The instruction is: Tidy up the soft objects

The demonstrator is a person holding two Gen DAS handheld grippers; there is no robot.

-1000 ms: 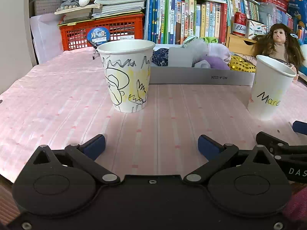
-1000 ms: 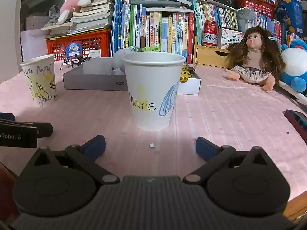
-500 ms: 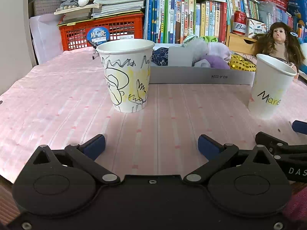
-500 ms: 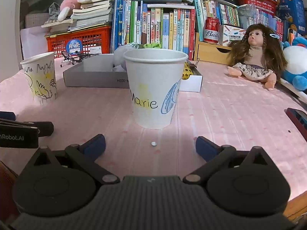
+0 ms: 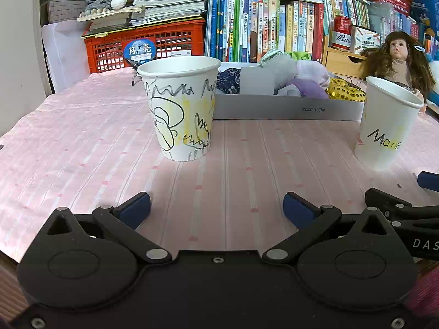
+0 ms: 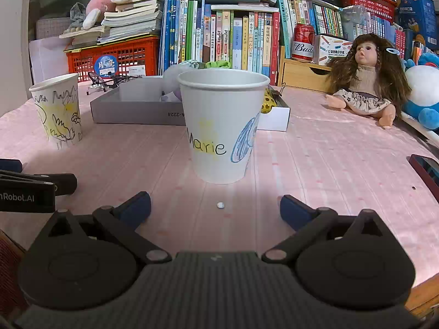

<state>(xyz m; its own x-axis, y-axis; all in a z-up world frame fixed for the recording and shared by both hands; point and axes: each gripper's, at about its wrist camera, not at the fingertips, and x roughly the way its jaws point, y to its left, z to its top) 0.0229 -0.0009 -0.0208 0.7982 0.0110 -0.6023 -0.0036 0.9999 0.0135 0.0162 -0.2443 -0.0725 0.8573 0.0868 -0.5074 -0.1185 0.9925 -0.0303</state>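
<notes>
A grey box [image 5: 288, 109] at the back of the table holds several soft objects: white and purple plush pieces [image 5: 301, 76], a dark patterned cloth [image 5: 229, 81] and a gold sequin piece [image 5: 344, 91]. The box also shows in the right wrist view [image 6: 137, 112]. A doodled paper cup [image 5: 181, 107] stands in front of my left gripper [image 5: 216, 209], which is open and empty. A paper cup marked "Marie" [image 6: 222, 126] stands in front of my right gripper [image 6: 215, 208], also open and empty.
A doll [image 6: 362, 79] and a blue-white plush [image 6: 422, 96] sit at the right. A red crate [image 5: 145, 44], books [image 5: 260, 22] and a red can [image 6: 303, 42] line the back. A dark phone [image 6: 426, 167] lies at the right edge. A small white speck [image 6: 220, 205] lies on the pink cloth.
The right gripper has edged slightly forward toward the "Marie" cup. The left gripper has stayed still.
</notes>
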